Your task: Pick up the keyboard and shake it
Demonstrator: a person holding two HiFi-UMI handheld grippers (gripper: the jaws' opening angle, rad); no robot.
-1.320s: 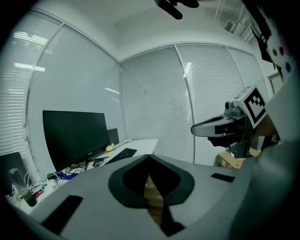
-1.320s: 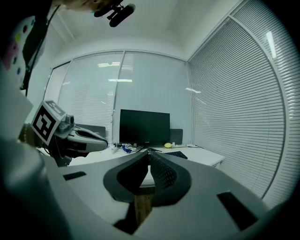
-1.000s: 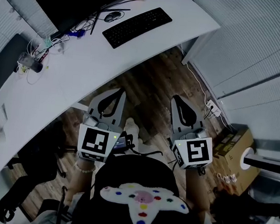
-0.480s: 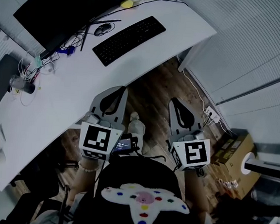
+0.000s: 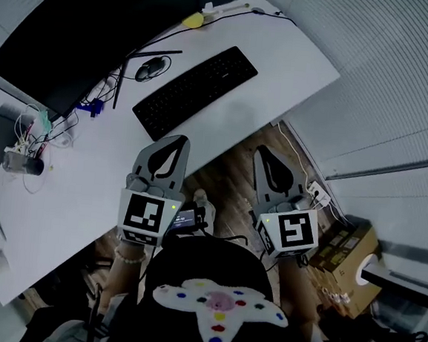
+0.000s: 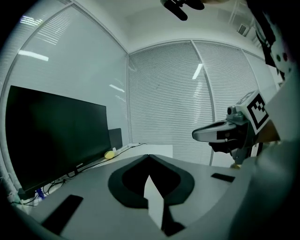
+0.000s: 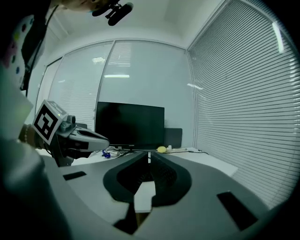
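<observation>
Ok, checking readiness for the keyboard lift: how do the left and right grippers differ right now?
In the head view, the left gripper has its tip over the white desk, close to the keyboard's near corner. The right gripper has its tip over the wooden floor, off the desk edge. The left gripper's marker cube shows a different pattern from the right gripper's. Both are shut, empty and point toward the desk.

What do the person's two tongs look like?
Left tongs and right tongs: pale grey shells, black teardrop linings, tapering to a tip. Each carries a white cube with black square markers. A beaded bracelet circles the left wrist.
</observation>
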